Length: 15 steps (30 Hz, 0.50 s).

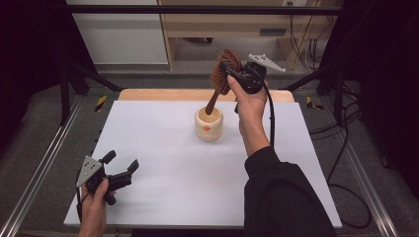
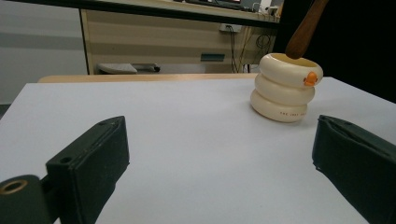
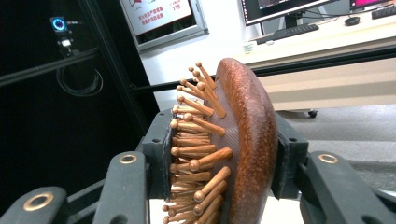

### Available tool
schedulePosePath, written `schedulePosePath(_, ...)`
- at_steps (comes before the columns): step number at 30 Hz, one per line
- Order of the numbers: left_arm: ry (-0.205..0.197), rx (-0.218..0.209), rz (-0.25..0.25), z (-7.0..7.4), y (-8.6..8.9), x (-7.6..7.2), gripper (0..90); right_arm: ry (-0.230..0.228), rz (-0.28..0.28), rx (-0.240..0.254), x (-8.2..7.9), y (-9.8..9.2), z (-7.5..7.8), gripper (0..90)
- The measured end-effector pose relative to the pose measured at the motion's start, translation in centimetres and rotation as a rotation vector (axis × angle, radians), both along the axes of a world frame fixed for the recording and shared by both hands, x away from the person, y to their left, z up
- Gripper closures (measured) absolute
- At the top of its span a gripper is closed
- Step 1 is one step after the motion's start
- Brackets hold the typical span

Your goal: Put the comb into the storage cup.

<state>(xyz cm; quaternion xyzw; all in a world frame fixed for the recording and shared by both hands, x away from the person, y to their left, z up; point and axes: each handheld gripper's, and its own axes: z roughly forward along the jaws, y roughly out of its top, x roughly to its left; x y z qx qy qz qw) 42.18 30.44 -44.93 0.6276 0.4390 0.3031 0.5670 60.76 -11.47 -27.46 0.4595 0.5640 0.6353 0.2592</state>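
Note:
A wooden hairbrush (image 1: 222,74) hangs tilted over a cream ribbed cup (image 1: 209,123) with an orange mark, its handle tip dipping into the cup's mouth. My right gripper (image 1: 231,70) is shut on the brush's head; in the right gripper view the pads (image 3: 161,154) clamp the bristled face and the rounded back of the hairbrush (image 3: 243,140). My left gripper (image 1: 121,164) rests open near the table's front left corner, nothing between its jaws. In the left gripper view the cup (image 2: 285,88) stands ahead to the right, with the brush handle (image 2: 306,28) entering it.
The white tabletop (image 1: 163,148) lies on a wooden board. Metal rails run along both sides. Black cables (image 1: 346,163) trail on the floor at the right. A cabinet and shelving stand beyond the far edge.

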Motion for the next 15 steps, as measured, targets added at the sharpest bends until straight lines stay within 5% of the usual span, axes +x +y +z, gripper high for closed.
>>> schedulePosePath(15,0.001,0.0,-0.001,0.01,0.02,-0.02,4.0,0.007,0.005,-0.033,0.13,0.49,-0.51,51.5)
